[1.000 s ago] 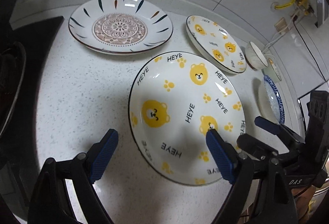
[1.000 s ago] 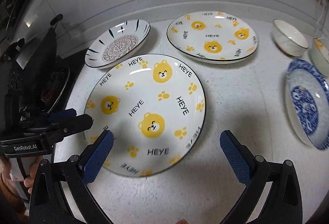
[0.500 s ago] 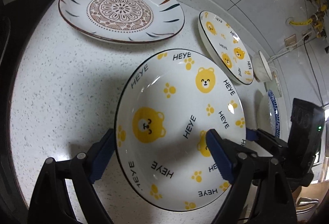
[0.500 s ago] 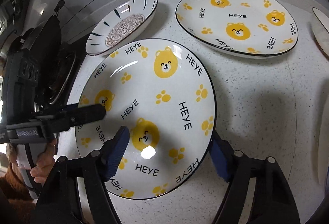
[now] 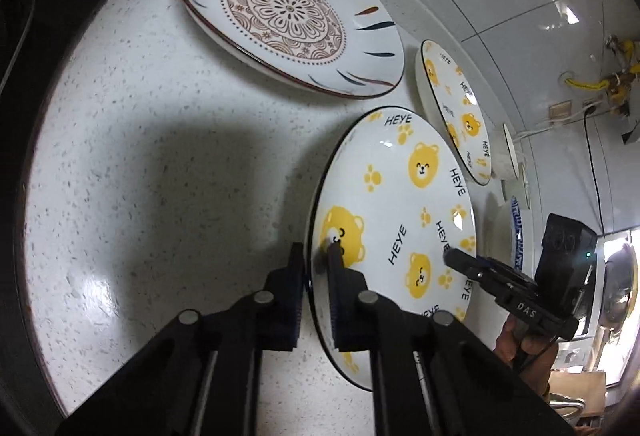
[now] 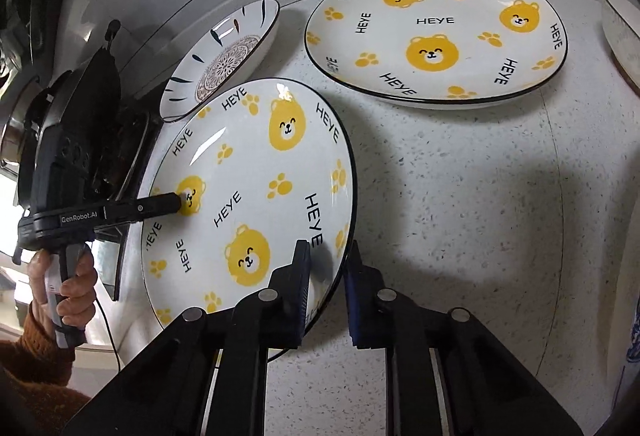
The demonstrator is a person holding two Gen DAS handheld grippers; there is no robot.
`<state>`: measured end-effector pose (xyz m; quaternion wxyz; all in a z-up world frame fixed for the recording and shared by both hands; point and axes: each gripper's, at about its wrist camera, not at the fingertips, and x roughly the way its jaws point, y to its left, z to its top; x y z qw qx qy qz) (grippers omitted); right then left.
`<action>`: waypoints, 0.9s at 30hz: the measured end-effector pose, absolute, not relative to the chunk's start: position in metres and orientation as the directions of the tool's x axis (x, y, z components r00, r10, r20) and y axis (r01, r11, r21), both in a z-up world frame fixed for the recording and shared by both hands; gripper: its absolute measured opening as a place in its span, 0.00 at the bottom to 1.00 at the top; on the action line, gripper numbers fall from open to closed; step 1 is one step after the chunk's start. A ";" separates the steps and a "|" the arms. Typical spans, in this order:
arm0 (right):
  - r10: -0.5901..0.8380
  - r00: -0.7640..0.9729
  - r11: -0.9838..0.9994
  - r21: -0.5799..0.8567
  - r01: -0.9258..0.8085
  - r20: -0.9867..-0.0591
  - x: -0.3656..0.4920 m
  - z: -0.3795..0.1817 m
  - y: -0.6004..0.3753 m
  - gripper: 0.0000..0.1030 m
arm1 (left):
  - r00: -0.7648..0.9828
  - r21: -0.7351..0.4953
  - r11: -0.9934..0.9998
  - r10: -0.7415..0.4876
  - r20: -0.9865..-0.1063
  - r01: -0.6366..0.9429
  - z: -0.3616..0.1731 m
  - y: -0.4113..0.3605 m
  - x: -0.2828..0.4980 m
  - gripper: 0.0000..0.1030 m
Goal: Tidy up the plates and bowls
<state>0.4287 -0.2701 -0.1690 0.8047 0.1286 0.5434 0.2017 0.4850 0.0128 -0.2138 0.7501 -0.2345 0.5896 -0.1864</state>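
A white plate with yellow bears and "HEYE" lettering (image 5: 392,195) (image 6: 256,155) lies on the speckled counter (image 5: 160,123). My left gripper (image 5: 316,252) is shut on its left rim, one finger under and one on the inside. My right gripper (image 6: 329,252) is closing on the opposite rim, which sits between its blue pads, and the pads touch it. Each gripper shows in the other's view: the right gripper (image 5: 451,256), the left gripper (image 6: 176,202). Whether the plate has left the counter I cannot tell.
A second bear plate (image 6: 436,31) (image 5: 452,107) lies behind, a mandala-patterned plate (image 5: 284,11) (image 6: 224,63) back left. A small bowl (image 5: 508,155) (image 6: 620,31) and a blue-patterned plate (image 5: 518,232) sit to the right. A black stove (image 5: 60,3) borders the left; tiled wall behind.
Both grippers came down over the bear plate's opposite rims and closed from wide open onto them. The left wrist rolled, so the plate now sits to the right in its view.
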 end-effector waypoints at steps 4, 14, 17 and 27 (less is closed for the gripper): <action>0.430 0.349 0.902 0.387 -0.190 -0.832 0.424 -0.166 -0.264 0.14 | 0.242 -0.552 0.833 -0.543 -0.804 0.035 -0.210 0.012 0.476 0.10; 0.455 0.343 0.887 0.381 -0.262 -0.822 0.364 -0.144 -0.219 0.13 | 0.279 -0.524 0.850 -0.516 -0.810 0.052 -0.172 0.055 0.396 0.10; 0.473 0.306 0.874 0.395 -0.283 -0.826 0.347 -0.149 -0.197 0.13 | 0.273 -0.512 0.858 -0.499 -0.822 0.028 -0.173 0.079 0.363 0.10; 0.465 0.224 0.864 0.383 -0.327 -0.857 0.330 -0.179 -0.164 0.14 | 0.257 -0.495 0.869 -0.473 -0.843 -0.023 -0.203 0.112 0.330 0.11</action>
